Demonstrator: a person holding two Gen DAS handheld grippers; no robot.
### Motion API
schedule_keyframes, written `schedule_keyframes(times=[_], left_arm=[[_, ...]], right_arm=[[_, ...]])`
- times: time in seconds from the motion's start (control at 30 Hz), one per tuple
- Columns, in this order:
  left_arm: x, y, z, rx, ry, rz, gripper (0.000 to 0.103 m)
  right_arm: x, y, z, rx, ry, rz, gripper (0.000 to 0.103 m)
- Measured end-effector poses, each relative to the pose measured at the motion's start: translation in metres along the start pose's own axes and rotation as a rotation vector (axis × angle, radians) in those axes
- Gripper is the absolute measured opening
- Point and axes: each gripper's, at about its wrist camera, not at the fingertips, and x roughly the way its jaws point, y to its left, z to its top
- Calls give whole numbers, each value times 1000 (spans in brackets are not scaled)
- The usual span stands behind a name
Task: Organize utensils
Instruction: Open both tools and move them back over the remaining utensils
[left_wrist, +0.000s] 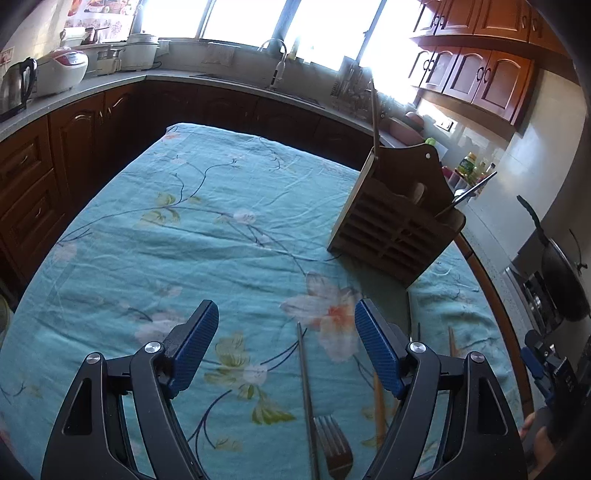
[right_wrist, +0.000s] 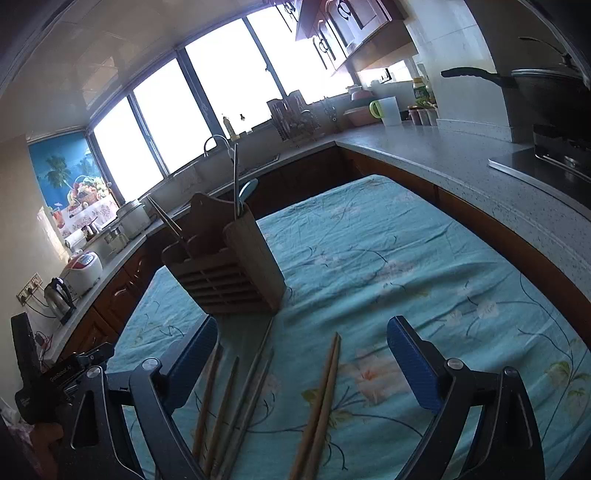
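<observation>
Left wrist view: the left gripper (left_wrist: 286, 343) is held above the cloth (left_wrist: 207, 236), its jaws spread wide with nothing between them. A fork (left_wrist: 334, 448) and a metal chopstick (left_wrist: 306, 391) are seen lying on the cloth at 6 o'clock, between the blue pads (left_wrist: 378, 356). A wooden chopstick (left_wrist: 378, 410) is partly hidden behind the right pad. The holder (left_wrist: 397, 225) is placed upright at 2 o'clock, well apart from the gripper; one utensil leans out of its right compartment and a long thin handle rises from its left edge.

Right wrist view: the right gripper (right_wrist: 303, 347) is likewise held with jaws wide apart and nothing grasped. A pair of wooden chopsticks (right_wrist: 323, 402) is seen side by side at 6 o'clock between the pads. Two metal chopsticks (right_wrist: 251, 391) and two darker wooden ones (right_wrist: 216, 402) lie at 7 o'clock, near the left pad. The holder (right_wrist: 229, 273) stands at 11 o'clock, with chopsticks and a blue-handled utensil (right_wrist: 246, 190) standing in it.
</observation>
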Motion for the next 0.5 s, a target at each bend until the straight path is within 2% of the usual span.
schedule_keyframes(times=[0.23,0.5], left_arm=[[-1,14,-29,-29,52,23,78],[-1,19,-46,-26,80,41,78]], right_arm=[[-4,-4,-32,-27,41,-18,94],[-2,2,-49,-55,70,-8,94]])
